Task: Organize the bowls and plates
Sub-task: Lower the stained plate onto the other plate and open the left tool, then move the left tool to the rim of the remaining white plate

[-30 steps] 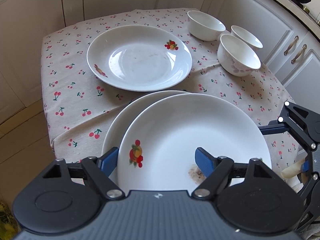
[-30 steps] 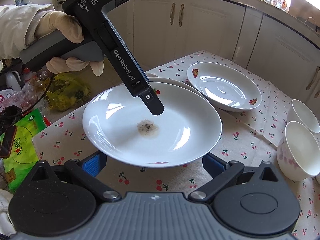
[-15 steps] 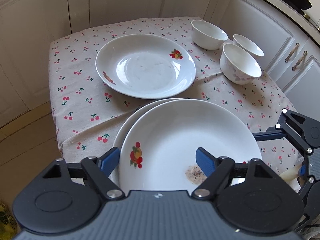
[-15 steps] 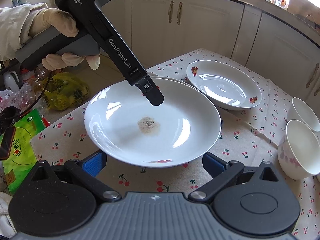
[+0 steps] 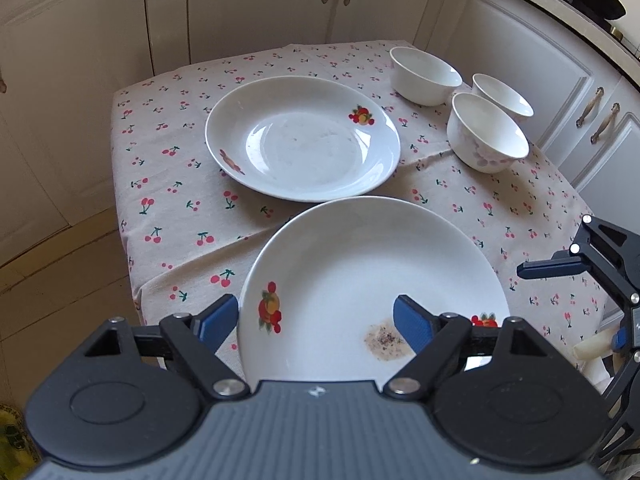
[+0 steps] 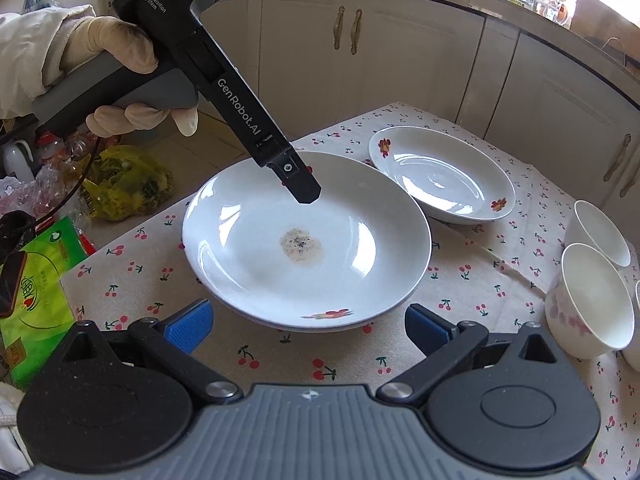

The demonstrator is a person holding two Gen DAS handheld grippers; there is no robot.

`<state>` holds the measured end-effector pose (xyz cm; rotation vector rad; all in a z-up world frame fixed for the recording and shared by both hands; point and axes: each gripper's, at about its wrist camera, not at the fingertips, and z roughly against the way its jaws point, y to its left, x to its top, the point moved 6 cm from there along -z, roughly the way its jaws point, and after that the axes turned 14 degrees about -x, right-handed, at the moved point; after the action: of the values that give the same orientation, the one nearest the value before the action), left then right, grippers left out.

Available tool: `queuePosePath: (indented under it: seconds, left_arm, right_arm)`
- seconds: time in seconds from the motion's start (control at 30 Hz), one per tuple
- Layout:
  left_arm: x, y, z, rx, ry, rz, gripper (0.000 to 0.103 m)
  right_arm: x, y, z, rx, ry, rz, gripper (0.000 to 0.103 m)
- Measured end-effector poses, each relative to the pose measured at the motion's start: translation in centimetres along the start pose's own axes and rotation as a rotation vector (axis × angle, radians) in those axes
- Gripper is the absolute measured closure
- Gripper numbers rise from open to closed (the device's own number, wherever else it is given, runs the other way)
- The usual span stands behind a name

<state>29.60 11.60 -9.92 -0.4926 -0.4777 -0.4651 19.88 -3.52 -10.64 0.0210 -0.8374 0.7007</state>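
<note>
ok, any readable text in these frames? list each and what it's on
"DAS" and beneath it "Data Acquisition System": top of the left hand-held gripper body.
"GenRobot.AI": along the same body's side.
Green packet at the table's left: red logo and print, too blurred to read.
Plates, bowls, tablecloth: pictures only, no text.

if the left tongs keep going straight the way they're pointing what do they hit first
Most likely the white ceramic plate with the brown stain, the top one of the near stack. The left tongs tilt down over its near rim with jaws open, having just been opening, nothing gripped. Depth is unclear, so this is approximate.
</note>
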Motion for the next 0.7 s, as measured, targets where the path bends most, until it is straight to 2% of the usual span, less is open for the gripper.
queuePosePath:
  seconds: [0.13, 0.5, 0.7]
  left_arm:
    - [0.2, -1.2, 0.8, -0.026, -0.042, -0.022, 0.018]
    - [0.1, -4.9, 2.9, 0.025, -0.148, -0.123, 0.015]
    - [0.2, -6.0, 3.8, 0.048, -0.188, -0.154, 0.013]
  right_arm:
    - [0.1, -0.8, 0.8, -0.025, -0.018, -0.019, 0.0]
    - [-0.5, -3.1, 3.9, -0.13, -0.076, -0.081, 0.0]
    - [-0.7, -4.8, 4.3, -0.154, -0.092, -0.122, 0.0]
